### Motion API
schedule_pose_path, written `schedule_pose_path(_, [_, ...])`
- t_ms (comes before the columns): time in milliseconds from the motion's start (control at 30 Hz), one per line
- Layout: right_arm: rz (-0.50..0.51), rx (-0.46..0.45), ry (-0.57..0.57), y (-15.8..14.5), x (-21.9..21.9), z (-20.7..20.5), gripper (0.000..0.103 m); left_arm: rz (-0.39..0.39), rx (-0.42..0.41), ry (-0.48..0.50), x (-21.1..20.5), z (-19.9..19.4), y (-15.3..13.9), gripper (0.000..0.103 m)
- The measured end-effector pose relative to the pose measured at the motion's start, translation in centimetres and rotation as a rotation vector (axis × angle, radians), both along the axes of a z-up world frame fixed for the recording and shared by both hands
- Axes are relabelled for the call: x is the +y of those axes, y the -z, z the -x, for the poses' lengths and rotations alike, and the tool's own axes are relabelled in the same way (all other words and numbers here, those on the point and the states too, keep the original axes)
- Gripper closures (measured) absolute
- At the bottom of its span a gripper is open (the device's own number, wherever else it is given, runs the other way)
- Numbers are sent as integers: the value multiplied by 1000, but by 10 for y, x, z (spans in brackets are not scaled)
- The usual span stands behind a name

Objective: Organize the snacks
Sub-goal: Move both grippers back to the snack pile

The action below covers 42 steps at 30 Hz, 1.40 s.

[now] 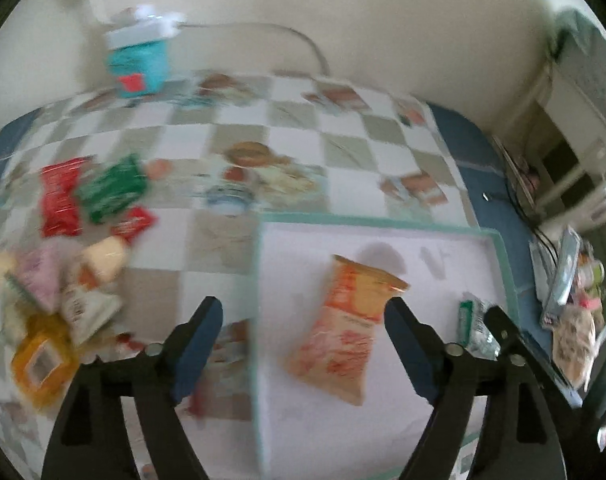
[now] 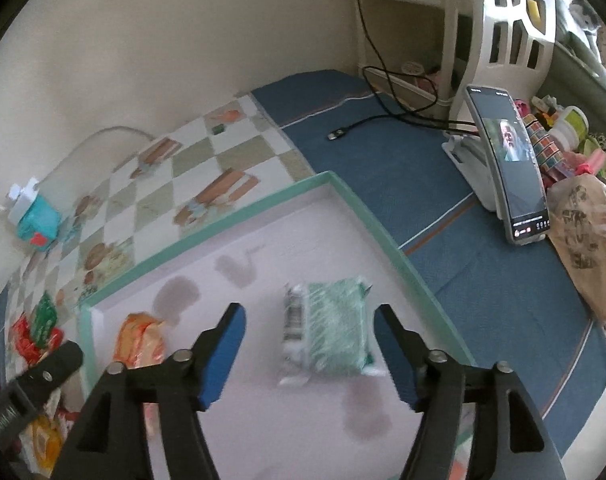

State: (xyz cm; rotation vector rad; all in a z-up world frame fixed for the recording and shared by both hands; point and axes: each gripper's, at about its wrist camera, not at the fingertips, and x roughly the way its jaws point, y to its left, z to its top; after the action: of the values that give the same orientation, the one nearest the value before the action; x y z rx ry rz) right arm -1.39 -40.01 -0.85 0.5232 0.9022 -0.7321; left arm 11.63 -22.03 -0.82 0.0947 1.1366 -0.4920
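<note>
Now both grippers stand wide and empty: the left gripper above the orange packet, the right gripper over the green packet, both lying in the tray. These packets look light, soft and crinkly, probably slippery; I would pinch across the flat middle.

Orange packet and green packet on white, teal-rimmed tray. Checked beige-white cloth over blue counter.
</note>
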Motion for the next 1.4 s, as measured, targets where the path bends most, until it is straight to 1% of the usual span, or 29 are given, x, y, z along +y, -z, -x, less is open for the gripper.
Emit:
schedule_pose_path(67, [2, -9, -18, -3, 15, 0, 27, 0, -28, -53, 22, 2, -6, 18])
schedule_pose_path(100, [1, -17, -27, -4, 24, -1, 20, 2, -39, -81, 33, 3, -8, 16])
schedule_pose_path(133, [0, -25, -34, -4, 33, -2, 17, 3, -50, -122, 48, 3, -10, 9])
schedule_pose_path(167, [-2, -29, -40, -5, 39, -2, 13, 3, -56, -151, 60, 3, -11, 6])
schedule_pose_path(333, [-8, -40, -97, -6, 81, -13, 6, 3, -43, -293, 122, -6, -16, 6])
schedule_pose_path(400, [5, -42, -122, -9, 96, -18, 0, -6, -54, -347, 146, -10, -22, 5])
schedule_pose_path(500, [39, -34, -171, -13, 121, -30, 0, -47, -85, -448, 189, -15, -28, 5])
schedule_pose_path(667, [44, -32, -258, -13, 158, -51, 0, -105, -66, -590, 248, -25, -21, 5])
schedule_pose_path(733, [47, -27, -296, -11, 175, -60, 0, -108, -43, -627, 266, -28, -15, 5])
schedule_pose_path(833, [40, -18, -352, -6, 197, -71, 0, -77, 1, -678, 290, -30, -5, 5])
schedule_pose_path(933, [32, -3, -412, 1, 220, -83, 0, -65, 41, -706, 303, -32, 6, 5])
schedule_pose_path(1167, [33, 39, -484, 22, 250, -94, 0, -49, 122, -744, 312, -38, 29, 5])
schedule_pose_path(1267, [34, 61, -512, 32, 258, -99, 0, -28, 170, -723, 307, -44, 43, 5])
schedule_pose_path(1400, [30, 78, -524, 42, 263, -103, 0, 11, 206, -699, 297, -48, 51, 5])
